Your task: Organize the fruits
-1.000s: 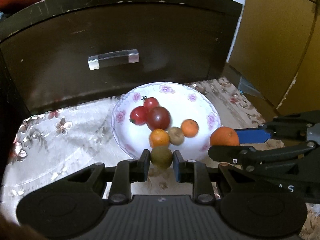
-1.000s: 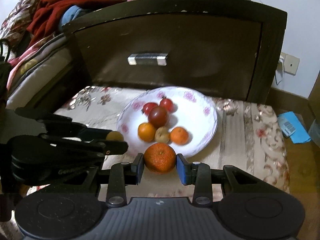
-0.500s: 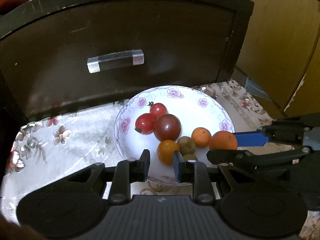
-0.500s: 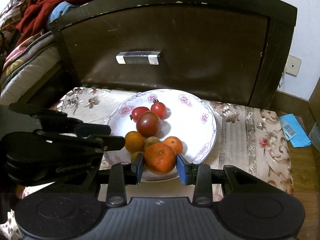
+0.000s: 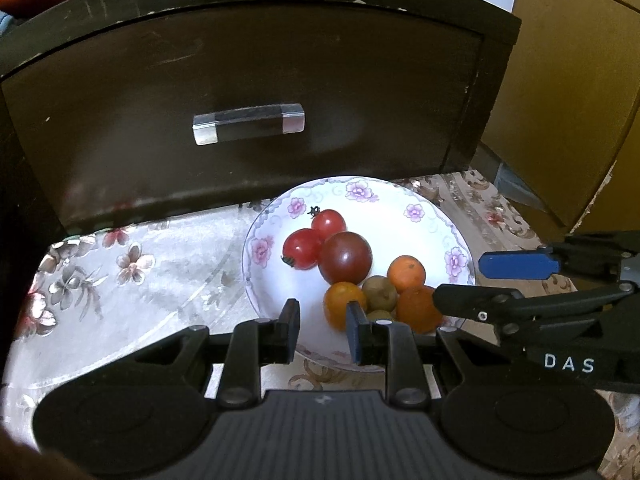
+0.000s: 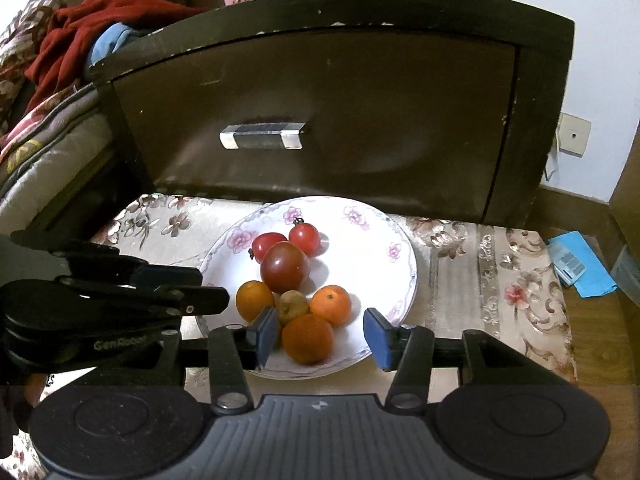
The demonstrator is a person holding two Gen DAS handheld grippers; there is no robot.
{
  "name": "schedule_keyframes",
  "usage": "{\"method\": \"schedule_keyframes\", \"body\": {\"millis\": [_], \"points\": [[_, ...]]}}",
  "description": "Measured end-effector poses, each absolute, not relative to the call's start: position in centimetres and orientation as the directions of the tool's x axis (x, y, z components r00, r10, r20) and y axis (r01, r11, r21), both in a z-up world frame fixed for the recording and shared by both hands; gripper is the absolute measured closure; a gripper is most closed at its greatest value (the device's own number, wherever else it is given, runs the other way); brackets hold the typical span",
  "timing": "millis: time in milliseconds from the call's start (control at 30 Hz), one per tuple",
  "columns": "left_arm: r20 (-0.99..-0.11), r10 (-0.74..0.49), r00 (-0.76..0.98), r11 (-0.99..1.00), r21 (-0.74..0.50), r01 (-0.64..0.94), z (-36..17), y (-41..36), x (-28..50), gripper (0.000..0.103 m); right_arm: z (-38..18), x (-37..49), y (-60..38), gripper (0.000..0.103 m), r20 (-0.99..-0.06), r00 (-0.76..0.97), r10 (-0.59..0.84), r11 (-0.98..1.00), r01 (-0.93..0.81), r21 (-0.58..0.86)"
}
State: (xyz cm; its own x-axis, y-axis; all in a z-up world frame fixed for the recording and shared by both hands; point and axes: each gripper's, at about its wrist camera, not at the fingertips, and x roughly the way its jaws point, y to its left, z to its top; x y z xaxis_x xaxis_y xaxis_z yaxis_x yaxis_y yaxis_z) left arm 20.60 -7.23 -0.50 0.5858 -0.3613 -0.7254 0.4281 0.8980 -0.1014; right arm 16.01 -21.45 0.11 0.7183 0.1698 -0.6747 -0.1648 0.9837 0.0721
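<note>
One plate [image 6: 404,280]; three tomatoes [image 6: 285,267]; three oranges [image 6: 307,338]; two kiwis [image 6: 293,306].

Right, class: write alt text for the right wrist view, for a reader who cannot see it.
The right gripper is open around a large orange lying in a floral plate with tomatoes and smaller fruit. The left gripper reaches in from the left, and a dark drawer front stands behind.

Dark drawer front [image 6: 320,120], silver handle [image 6: 262,141], floral cloth [image 5: 120,280], blue packet [image 6: 580,266]
</note>
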Motion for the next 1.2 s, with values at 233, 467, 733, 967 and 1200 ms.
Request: {"method": "schedule_keyframes", "body": {"millis": [233, 467, 733, 967, 1200], "points": [[-0.732, -0.355, 0.581, 0.9, -0.099, 0.424, -0.4, -7.3, 19.9, 0.071, -0.2, 15.5, -21.2, 0.06, -0.691, 0.704, 0.163, 0.985, -0.155, 0.074], [-0.737, -0.345, 0.581, 0.905, -0.097, 0.413, -0.3, -7.3, 19.3, 0.06, -0.1, 14.9, -21.3, 0.059, -0.691, 0.704, 0.165, 0.986, -0.143, 0.09], [-0.733, -0.283, 0.618, 0.932, -0.059, 0.358, 0.1, -6.7, 18.6, 0.033, 0.2, 14.3, -21.4, 0.05, -0.689, 0.707, 0.161, 0.987, -0.12, 0.107], [-0.707, -0.232, 0.668, 0.951, -0.02, 0.309, 0.9, -6.1, 17.9, 0.014, 0.7, 13.7, -21.4, 0.042, -0.678, 0.719, 0.151, 0.989, -0.105, 0.108], [-0.691, -0.21, 0.692, 0.961, -0.015, 0.277, 1.3, -5.5, 17.1, 0.006, 1.0, 13.2, -21.5, 0.039, -0.675, 0.724, 0.143, 0.99, -0.1, 0.103]]}}
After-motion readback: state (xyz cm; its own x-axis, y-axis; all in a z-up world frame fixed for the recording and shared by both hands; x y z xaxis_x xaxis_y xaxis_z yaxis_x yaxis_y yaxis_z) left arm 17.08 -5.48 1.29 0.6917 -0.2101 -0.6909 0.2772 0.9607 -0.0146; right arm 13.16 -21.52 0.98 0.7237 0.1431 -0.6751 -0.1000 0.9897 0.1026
